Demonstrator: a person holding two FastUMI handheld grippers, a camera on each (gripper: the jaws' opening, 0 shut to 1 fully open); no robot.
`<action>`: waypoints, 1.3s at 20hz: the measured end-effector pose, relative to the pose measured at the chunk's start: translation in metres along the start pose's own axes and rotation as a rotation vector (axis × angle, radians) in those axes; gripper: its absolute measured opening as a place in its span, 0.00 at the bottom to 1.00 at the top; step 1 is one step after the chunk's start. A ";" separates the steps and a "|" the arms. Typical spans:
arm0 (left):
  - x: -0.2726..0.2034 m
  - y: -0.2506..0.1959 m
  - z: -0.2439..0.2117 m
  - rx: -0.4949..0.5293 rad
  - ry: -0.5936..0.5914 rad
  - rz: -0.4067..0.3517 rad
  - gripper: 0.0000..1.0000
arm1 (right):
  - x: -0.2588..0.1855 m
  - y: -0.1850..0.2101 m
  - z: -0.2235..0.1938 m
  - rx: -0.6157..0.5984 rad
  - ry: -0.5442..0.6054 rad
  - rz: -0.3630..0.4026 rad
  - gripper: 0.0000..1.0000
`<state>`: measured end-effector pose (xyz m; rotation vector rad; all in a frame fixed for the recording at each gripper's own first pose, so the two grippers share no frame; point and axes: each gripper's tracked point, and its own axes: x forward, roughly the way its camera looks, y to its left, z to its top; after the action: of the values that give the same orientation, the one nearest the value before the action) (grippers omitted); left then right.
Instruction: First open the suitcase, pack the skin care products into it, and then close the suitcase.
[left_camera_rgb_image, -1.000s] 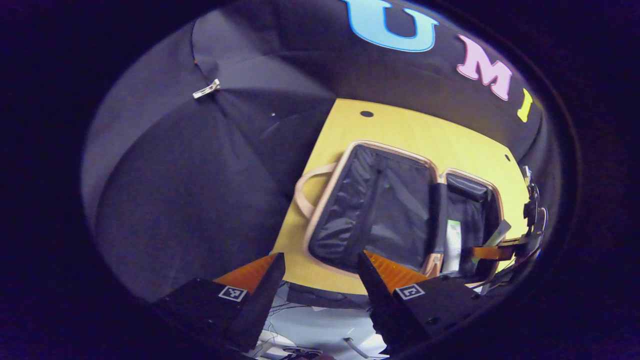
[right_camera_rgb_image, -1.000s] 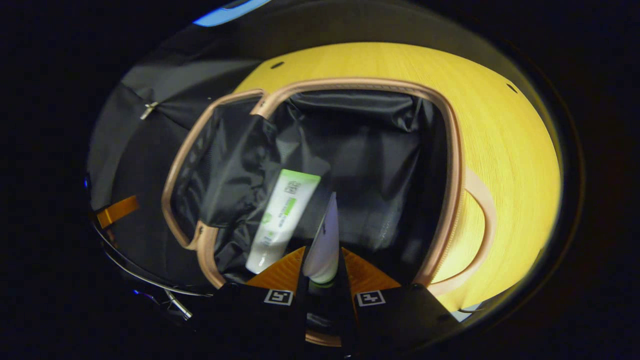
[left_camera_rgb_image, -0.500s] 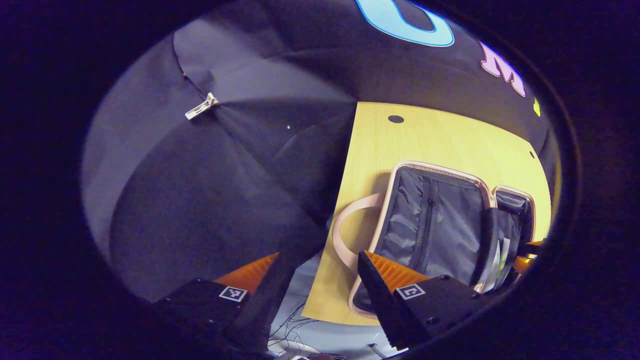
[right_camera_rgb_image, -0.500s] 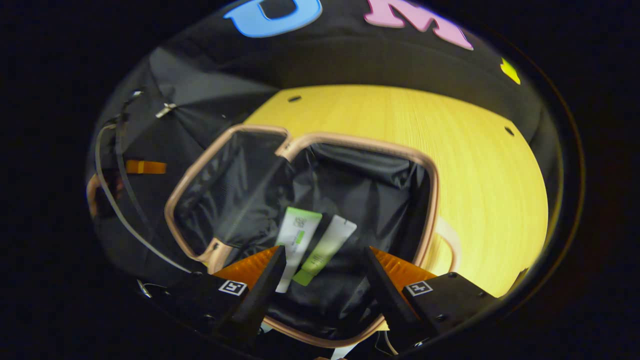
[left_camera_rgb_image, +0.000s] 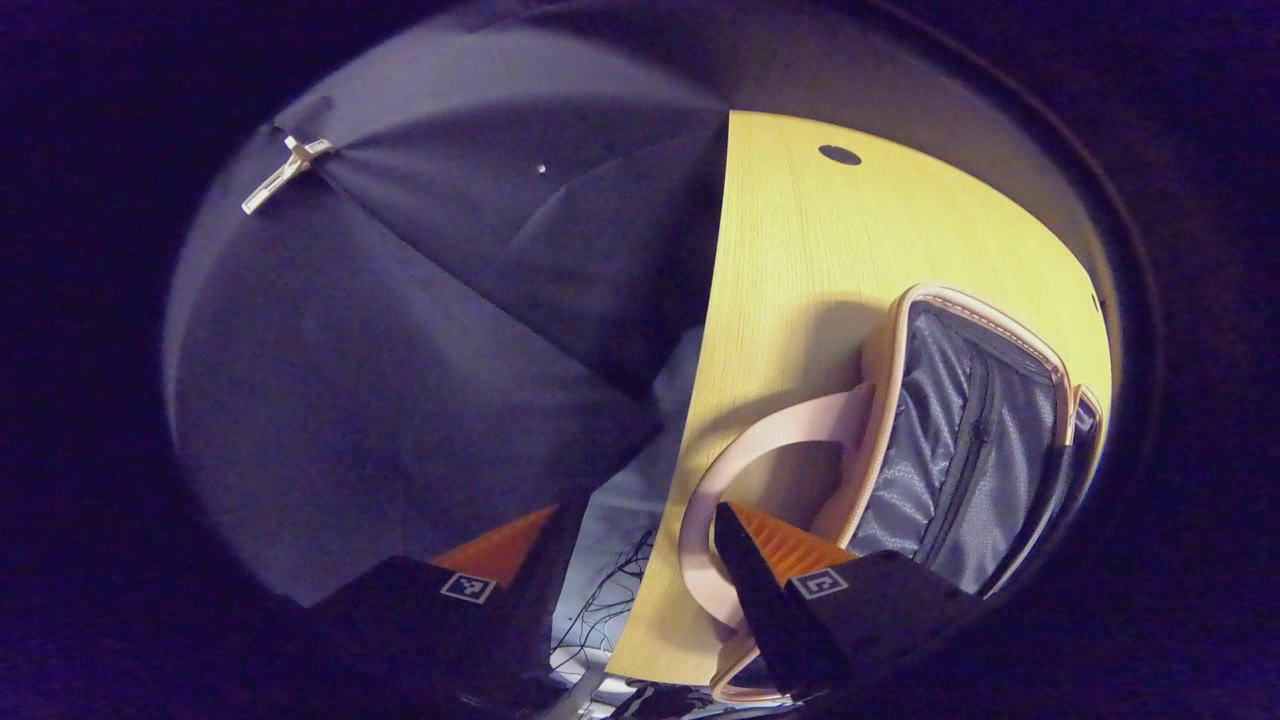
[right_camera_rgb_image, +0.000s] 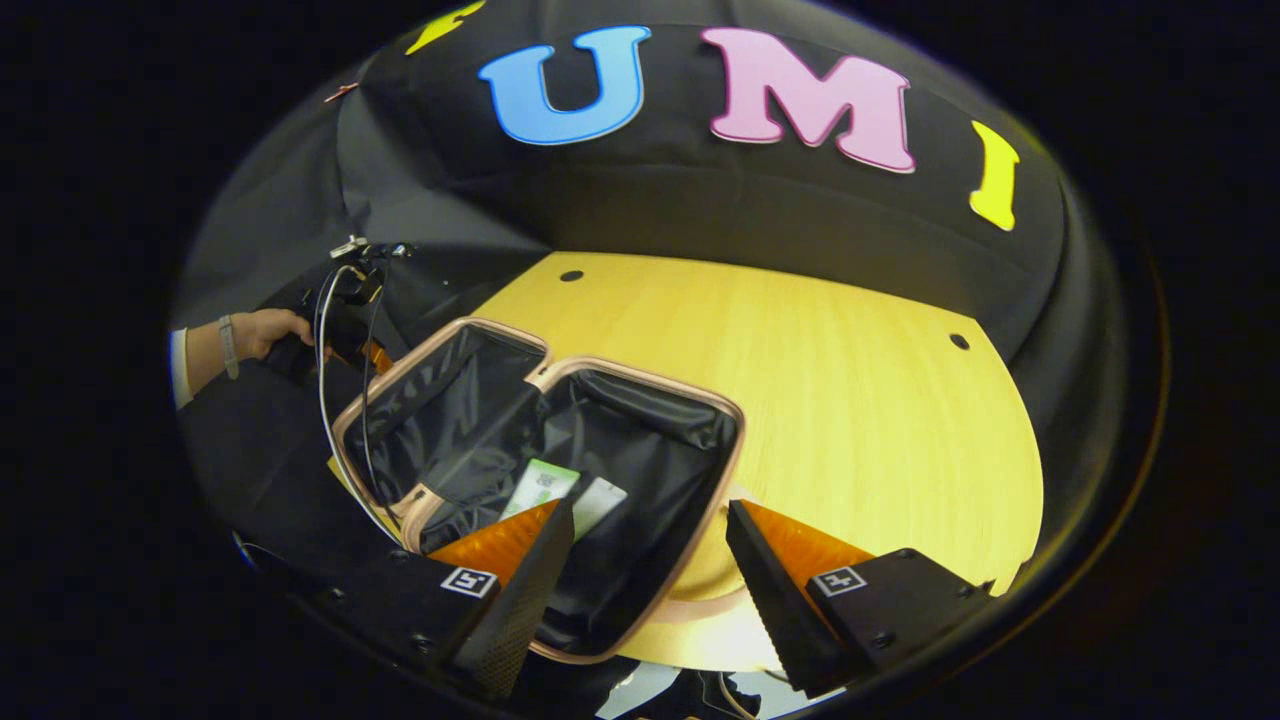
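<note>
Two tubes inside open suitcase on table.

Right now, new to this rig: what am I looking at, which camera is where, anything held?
There is no robot arm. A person carries a two-finger tool in each hand, and each tool has a fisheye camera looking forward along its own fingers.

In the left gripper view, the left tool shows at the bottom edge, jaws apart and empty, over the near edge of a yellow table. Beside it lies the open suitcase, with its pink handle close to one finger.

In the right gripper view, the right tool is also open and empty, above the suitcase's other half. Two skin care tubes lie inside on the black lining. Farther off at the left edge, the person's hand holds the other tool.

Nothing is held by either tool.
</note>
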<state>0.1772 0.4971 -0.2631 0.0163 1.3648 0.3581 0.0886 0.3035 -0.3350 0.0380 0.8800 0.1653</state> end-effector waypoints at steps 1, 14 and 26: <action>0.007 -0.004 -0.004 0.008 0.025 -0.015 0.89 | -0.002 -0.002 -0.006 0.018 0.015 -0.005 0.98; -0.085 -0.035 0.020 0.078 -0.251 -0.076 0.10 | -0.030 -0.014 0.024 0.055 -0.101 0.027 0.97; -0.262 -0.133 0.020 0.275 -0.636 -0.346 0.07 | -0.108 -0.113 0.035 0.079 -0.248 0.031 0.96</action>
<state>0.1864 0.3067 -0.0383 0.1113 0.7544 -0.1280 0.0630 0.1760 -0.2419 0.1434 0.6380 0.1506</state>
